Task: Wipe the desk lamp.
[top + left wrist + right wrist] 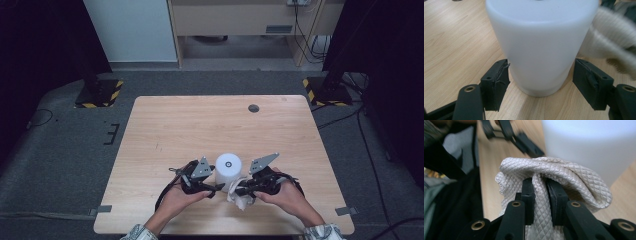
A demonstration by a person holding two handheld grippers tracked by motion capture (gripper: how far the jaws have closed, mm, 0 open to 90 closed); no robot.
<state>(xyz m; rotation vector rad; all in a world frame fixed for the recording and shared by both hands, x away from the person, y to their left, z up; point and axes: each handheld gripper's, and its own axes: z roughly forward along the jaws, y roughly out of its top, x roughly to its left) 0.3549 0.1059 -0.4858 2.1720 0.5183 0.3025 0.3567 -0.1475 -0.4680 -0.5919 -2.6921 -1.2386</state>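
R hand-held gripper [540, 195] clamps cloth [564, 172] beside white cup [228, 170]

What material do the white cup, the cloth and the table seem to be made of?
Cup: probably plastic, matte and slightly translucent; its smooth wall glows softly with no sharp reflections.
Cloth: woven textile, off-white, perhaps cotton or microfibre; a diamond weave shows, and it folds softly in the right gripper.
Table: light wood or wood-look laminate; grain lines run across it, with a dull sheen.
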